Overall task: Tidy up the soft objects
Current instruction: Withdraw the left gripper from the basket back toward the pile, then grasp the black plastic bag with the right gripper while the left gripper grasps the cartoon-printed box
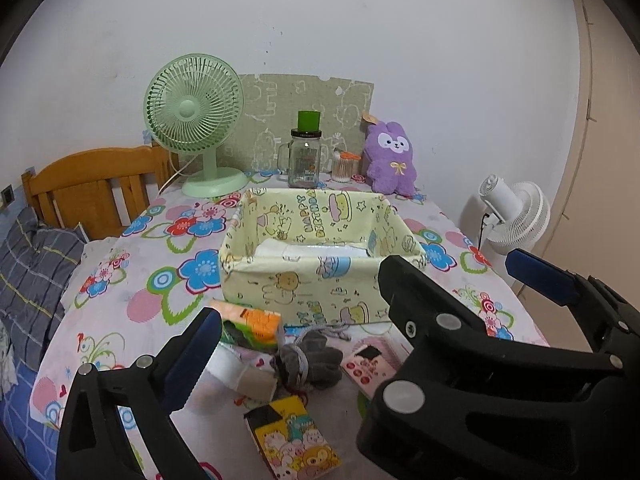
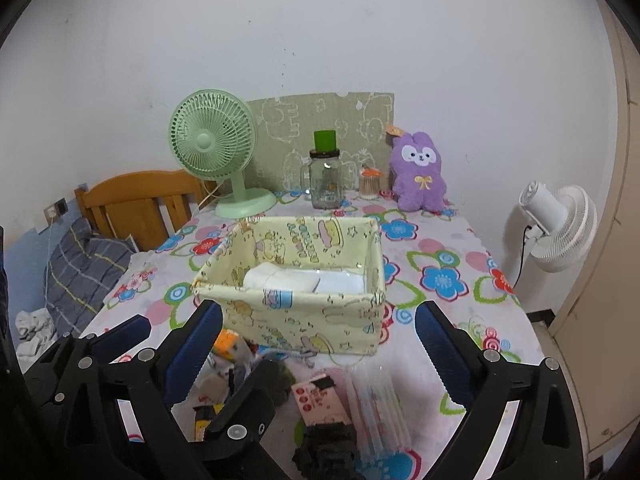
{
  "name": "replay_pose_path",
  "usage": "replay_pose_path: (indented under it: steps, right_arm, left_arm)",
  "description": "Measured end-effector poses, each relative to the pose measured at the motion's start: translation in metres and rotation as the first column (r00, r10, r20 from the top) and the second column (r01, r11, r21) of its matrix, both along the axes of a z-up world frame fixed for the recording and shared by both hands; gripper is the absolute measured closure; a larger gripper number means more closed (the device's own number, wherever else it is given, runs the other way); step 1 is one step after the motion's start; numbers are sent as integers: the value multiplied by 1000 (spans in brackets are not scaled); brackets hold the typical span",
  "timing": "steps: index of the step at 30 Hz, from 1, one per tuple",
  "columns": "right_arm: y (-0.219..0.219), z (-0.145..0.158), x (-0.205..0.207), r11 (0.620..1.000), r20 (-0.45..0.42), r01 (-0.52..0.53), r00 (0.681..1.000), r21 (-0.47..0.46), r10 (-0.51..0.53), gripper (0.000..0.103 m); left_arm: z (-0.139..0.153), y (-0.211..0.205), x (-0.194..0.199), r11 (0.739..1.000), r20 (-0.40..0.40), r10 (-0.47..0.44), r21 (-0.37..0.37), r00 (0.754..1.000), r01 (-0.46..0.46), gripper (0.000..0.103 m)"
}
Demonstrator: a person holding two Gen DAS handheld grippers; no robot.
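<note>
A pale yellow fabric basket [image 1: 312, 280] [image 2: 280, 312] stands mid-table with white tissue packs [image 1: 308, 250] [image 2: 304, 280] inside. In front of it lie an orange-green tissue pack [image 1: 252, 326], a grey sock bundle [image 1: 308, 360], a pink pack [image 1: 370, 364] [image 2: 320, 400] and a yellow cartoon pack [image 1: 296, 440]. My left gripper [image 1: 304, 344] is open and empty above these. My right gripper [image 2: 320, 360] is open and empty, its blue pads [image 2: 436, 352] on either side of the basket's front. The right gripper's fingers [image 1: 536, 276] show in the left view.
At the back stand a green desk fan [image 1: 196, 128], a glass jar with a green lid [image 1: 306, 152], a cotton-swab jar [image 1: 346, 166] and a purple plush bunny [image 1: 392, 158]. A white fan [image 1: 516, 216] stands right of the table. A wooden headboard [image 1: 92, 184] is left.
</note>
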State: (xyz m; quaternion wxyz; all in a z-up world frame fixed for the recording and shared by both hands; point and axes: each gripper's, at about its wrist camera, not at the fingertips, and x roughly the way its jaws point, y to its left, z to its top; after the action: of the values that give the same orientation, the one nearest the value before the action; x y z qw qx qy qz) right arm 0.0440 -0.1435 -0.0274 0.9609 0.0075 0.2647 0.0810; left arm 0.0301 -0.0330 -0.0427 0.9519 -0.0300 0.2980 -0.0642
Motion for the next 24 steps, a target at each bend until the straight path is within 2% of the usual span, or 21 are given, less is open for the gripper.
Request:
replay_pose_path:
  steps: [24]
  right_arm:
    - [-4, -41, -28, 1000, -15, 7, 1000, 6, -7, 4]
  left_arm:
    - [-38, -3, -30, 999, 12, 38, 23, 999, -39, 0]
